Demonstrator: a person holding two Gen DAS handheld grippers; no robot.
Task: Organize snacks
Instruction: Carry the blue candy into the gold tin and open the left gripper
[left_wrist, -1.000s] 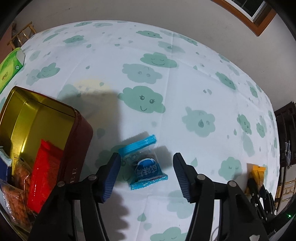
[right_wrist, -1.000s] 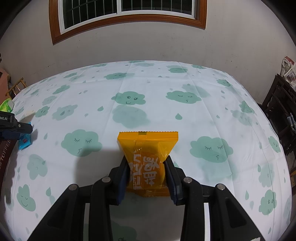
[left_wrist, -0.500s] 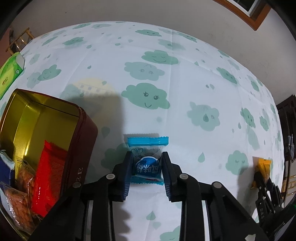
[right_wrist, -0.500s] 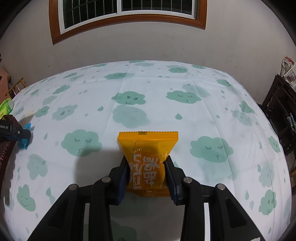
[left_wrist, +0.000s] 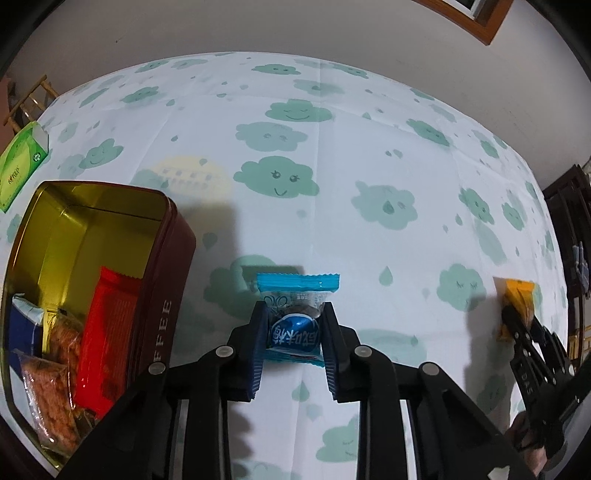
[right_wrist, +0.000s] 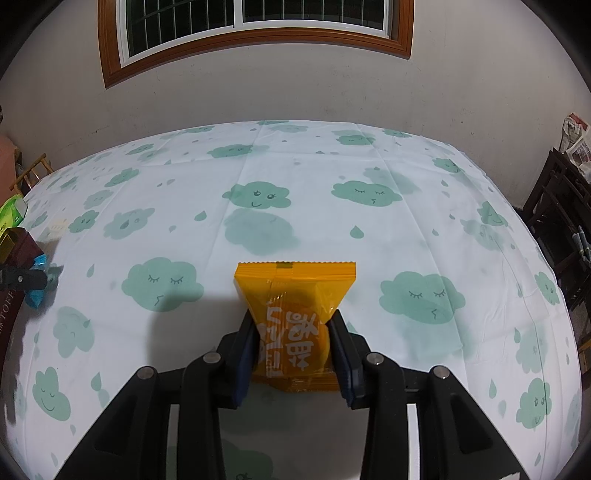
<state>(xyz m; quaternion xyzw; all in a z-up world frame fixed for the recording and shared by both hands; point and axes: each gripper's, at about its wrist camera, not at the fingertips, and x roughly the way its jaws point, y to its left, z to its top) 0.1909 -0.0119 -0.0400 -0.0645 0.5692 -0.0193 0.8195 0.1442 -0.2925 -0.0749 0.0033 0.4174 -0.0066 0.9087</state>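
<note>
- On the white tablecloth (left_wrist: 369, 229) printed with teal clouds and raindrops, smooth but for a few fold creases, the left gripper (left_wrist: 293, 325) pinches a small blue crinkle-edged plastic candy packet (left_wrist: 295, 317) between its ribbed blue pads; its clear middle shows a round blue foil sweet.
- The jaws meet the packet at its two sides, and its serrated upper seal sticks out beyond the fingertips.
- Just left of it stands an open rectangular metal tin (left_wrist: 166, 280), dark maroon outside with gold lettering, shiny gold within, corners rounded.
- Inside the tin lie a flat red glossy wrapper (left_wrist: 107, 332), clear crinkled bags of orange-brown snacks (left_wrist: 51, 391) and a blue-and-white carton (left_wrist: 22, 332).
- A green cardboard tissue box (left_wrist: 20, 166) sits beyond the tin, near the table's far left edge.
- The right gripper (right_wrist: 293, 343) is clamped on a glossy orange plastic pillow-shaped snack packet (right_wrist: 295, 302) with white lettering; its flat crimped top edge points away from the camera.
- That orange packet lies at the table's right side, well apart from the tin.
</note>
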